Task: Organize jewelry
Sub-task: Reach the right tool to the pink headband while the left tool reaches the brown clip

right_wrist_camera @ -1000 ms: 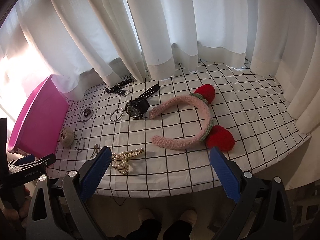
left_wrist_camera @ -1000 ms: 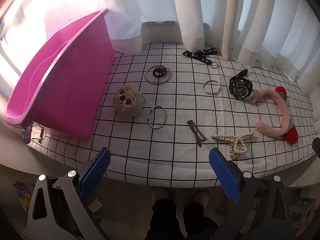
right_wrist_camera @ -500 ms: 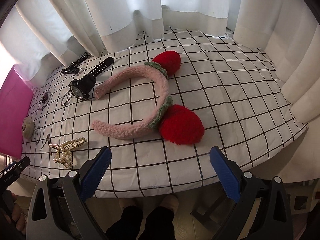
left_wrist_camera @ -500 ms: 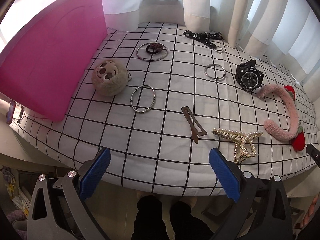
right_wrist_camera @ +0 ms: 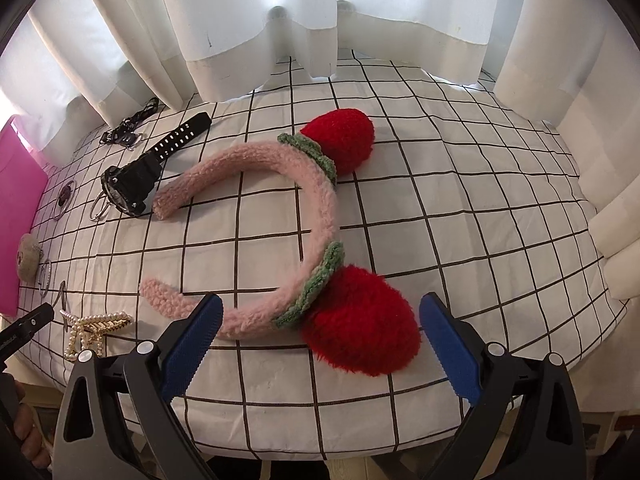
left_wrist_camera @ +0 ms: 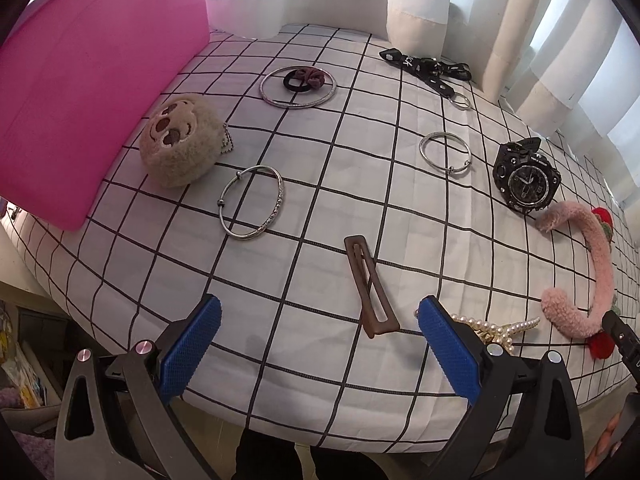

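Now your left gripper fingers gape empty over the brown hair clip on the table, your right gripper fingers likewise over the pink headband; lower and close next, probably.

Bright daylight pours through the curtains behind, blowing them out to white glare. Soft shadows sit under the headband. Both views are sharp, but fisheye bends the checked cloth and blackens the corners.
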Demonstrator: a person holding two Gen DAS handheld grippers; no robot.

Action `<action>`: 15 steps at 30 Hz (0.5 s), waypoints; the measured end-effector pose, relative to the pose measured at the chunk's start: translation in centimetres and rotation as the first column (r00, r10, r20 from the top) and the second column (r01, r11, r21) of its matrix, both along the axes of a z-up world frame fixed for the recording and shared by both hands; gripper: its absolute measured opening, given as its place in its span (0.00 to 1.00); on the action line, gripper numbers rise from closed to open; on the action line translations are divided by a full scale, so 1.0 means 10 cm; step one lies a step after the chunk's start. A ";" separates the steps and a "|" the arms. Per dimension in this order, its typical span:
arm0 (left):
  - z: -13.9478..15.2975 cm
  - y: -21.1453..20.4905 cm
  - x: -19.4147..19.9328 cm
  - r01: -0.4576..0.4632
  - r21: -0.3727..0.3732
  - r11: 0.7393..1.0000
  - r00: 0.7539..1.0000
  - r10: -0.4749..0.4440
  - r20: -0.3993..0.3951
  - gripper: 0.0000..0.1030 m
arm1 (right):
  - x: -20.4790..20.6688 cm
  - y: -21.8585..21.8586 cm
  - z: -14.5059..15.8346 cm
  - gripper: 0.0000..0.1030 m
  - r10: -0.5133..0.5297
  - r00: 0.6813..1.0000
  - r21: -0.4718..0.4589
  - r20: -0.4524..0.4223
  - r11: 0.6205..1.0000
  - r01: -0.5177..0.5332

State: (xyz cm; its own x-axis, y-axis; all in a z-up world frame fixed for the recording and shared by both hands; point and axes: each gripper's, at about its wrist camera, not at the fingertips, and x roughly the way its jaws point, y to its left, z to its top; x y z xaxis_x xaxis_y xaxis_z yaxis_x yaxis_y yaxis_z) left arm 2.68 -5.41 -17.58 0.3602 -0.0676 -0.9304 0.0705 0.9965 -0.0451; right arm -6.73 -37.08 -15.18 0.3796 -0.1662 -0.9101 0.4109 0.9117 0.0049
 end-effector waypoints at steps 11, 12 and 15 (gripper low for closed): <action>-0.19 0.05 0.11 -0.080 -0.002 0.997 0.997 0.080 0.004 0.94 | 0.14 -0.09 -0.21 0.91 0.014 0.999 -0.027 -0.032 1.000 -0.015; -0.21 0.05 0.12 -0.083 0.004 0.997 0.997 0.083 0.002 0.94 | 0.16 -0.09 -0.22 0.92 0.017 0.999 -0.032 -0.034 0.999 -0.018; -0.23 0.01 0.10 -0.078 0.038 0.996 0.997 0.077 0.026 0.94 | 0.20 -0.10 -0.25 0.91 0.019 0.999 -0.035 -0.037 0.999 -0.021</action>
